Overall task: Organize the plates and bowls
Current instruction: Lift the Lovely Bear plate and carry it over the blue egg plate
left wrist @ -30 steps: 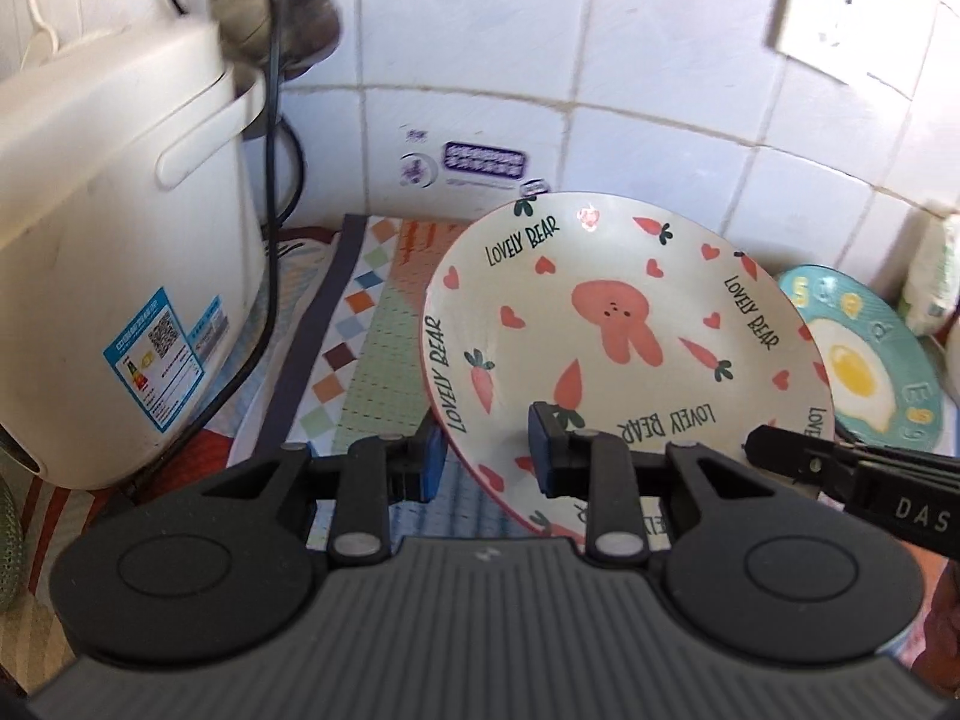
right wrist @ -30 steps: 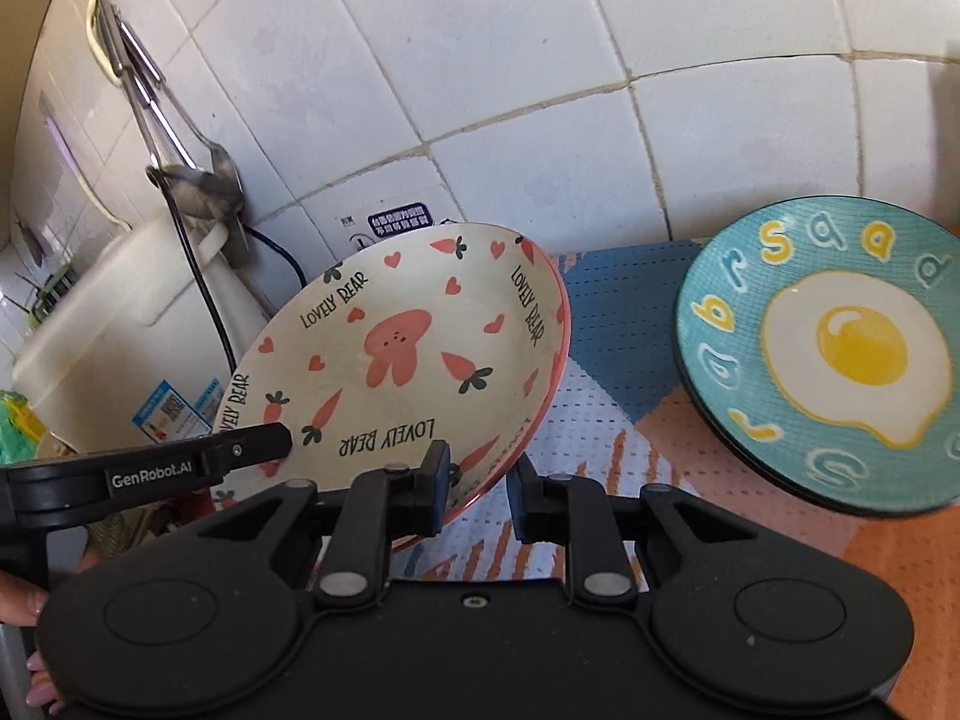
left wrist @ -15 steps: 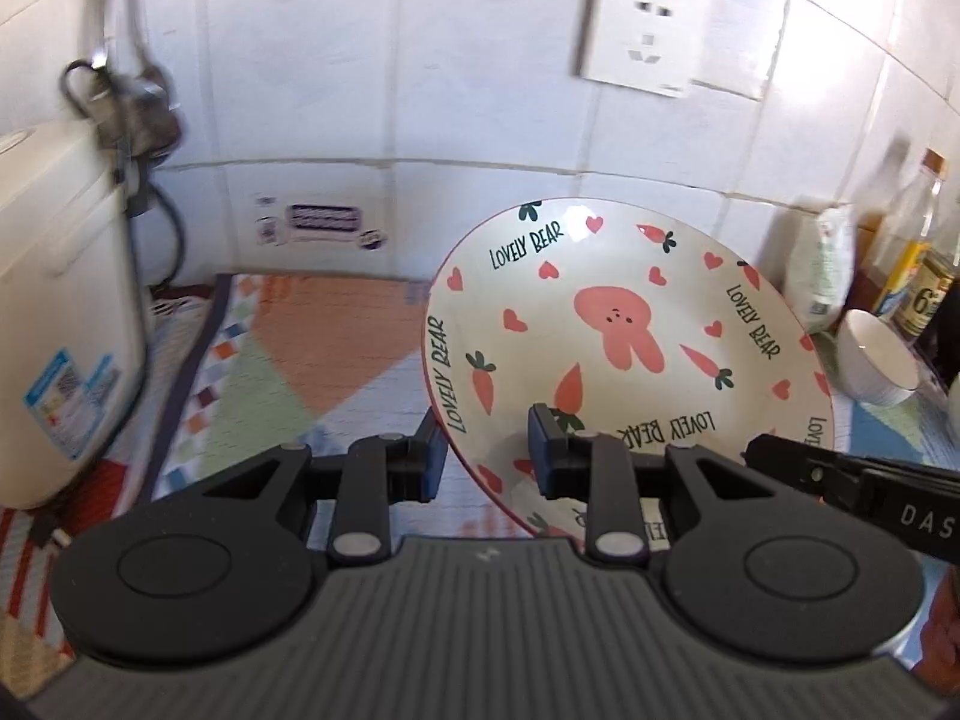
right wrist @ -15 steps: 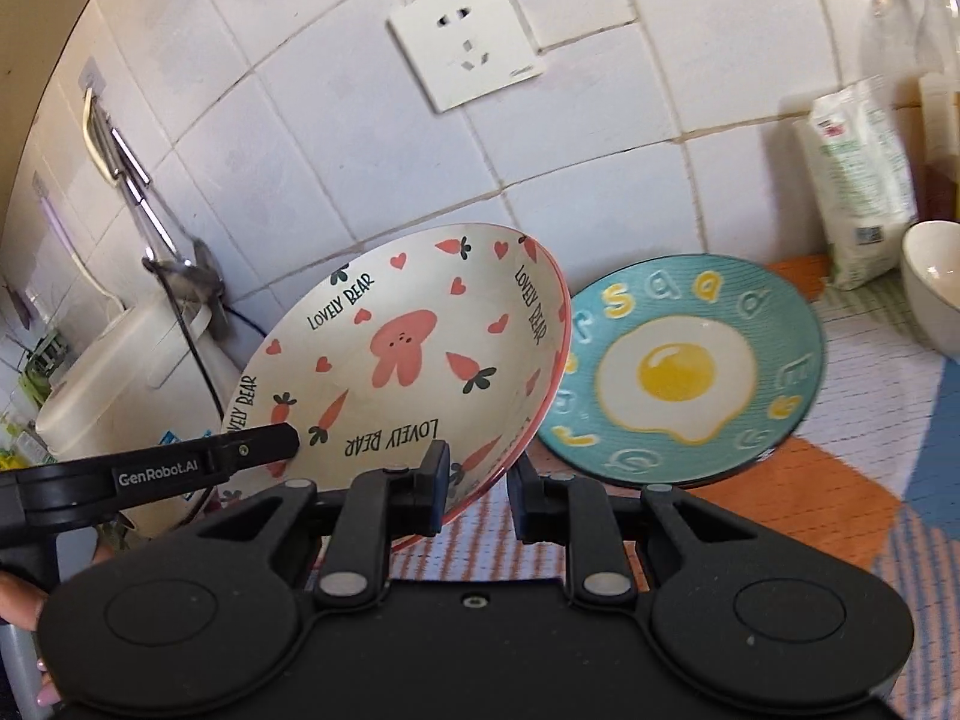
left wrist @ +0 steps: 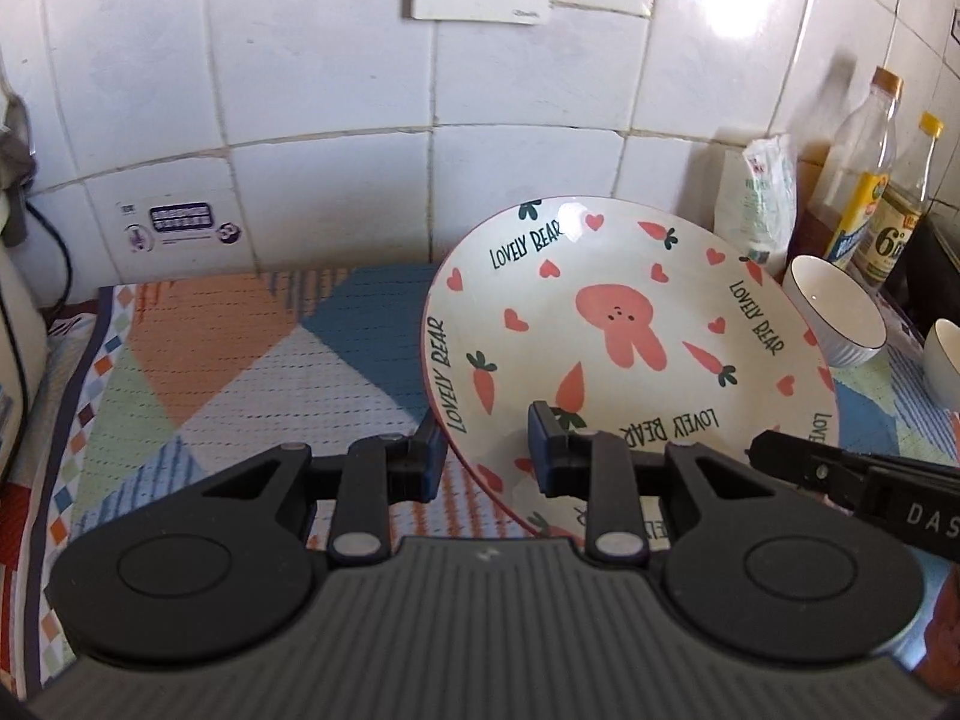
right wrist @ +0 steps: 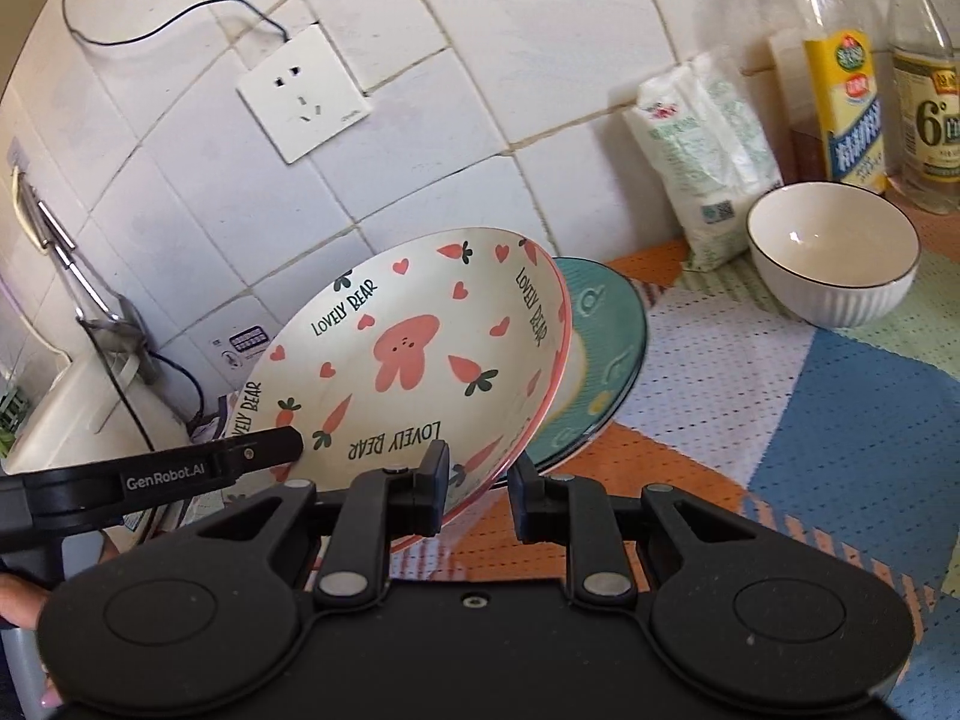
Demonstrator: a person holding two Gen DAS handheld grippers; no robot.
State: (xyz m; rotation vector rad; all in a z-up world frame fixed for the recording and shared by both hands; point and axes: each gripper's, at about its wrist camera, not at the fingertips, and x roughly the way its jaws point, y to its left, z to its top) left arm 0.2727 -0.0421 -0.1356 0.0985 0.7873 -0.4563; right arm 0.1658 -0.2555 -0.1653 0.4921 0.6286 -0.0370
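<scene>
Step in hand: you carry the cream ceramic plate with the pink rabbit and carrot print [left wrist: 624, 354] in the air, tilted, heading, as it looks, for the teal plate with the fried-egg picture [right wrist: 606, 354].
Left tongs [left wrist: 486, 456]: closed down to a narrow gap on the rabbit plate's near rim, one pad inside the dish and one under it.
Right tongs [right wrist: 477, 486]: clamped on the same plate at another spot on its near rim, one pad inside, one beneath.
Where the plate is: off the patchwork cloth on the counter [left wrist: 240, 348], its far edge raised toward the white tiled wall [left wrist: 300, 120]; in the right wrist view it overlaps the teal plate, which lies flat on the cloth behind and below it.
Neighbours: a white ribbed bowl with a dark rim [right wrist: 834, 252] sits near the teal plate; a white plastic packet [right wrist: 702, 150] and two glass bottles with yellow labels [right wrist: 846, 102] stand by the wall behind it.
How to do it well: move both hands as one, so the rim is not twisted between the two grips. Level the plate before you lower it. Centre it over the teal plate and bring it down flat, so the rims nest rather than knock.
Release: let go only when the plate rests fully; open one pair of tongs, then the other, and draw each out sideways.
Watch for: a tilted landing could chip the rims or push the teal plate toward the bowl.
</scene>
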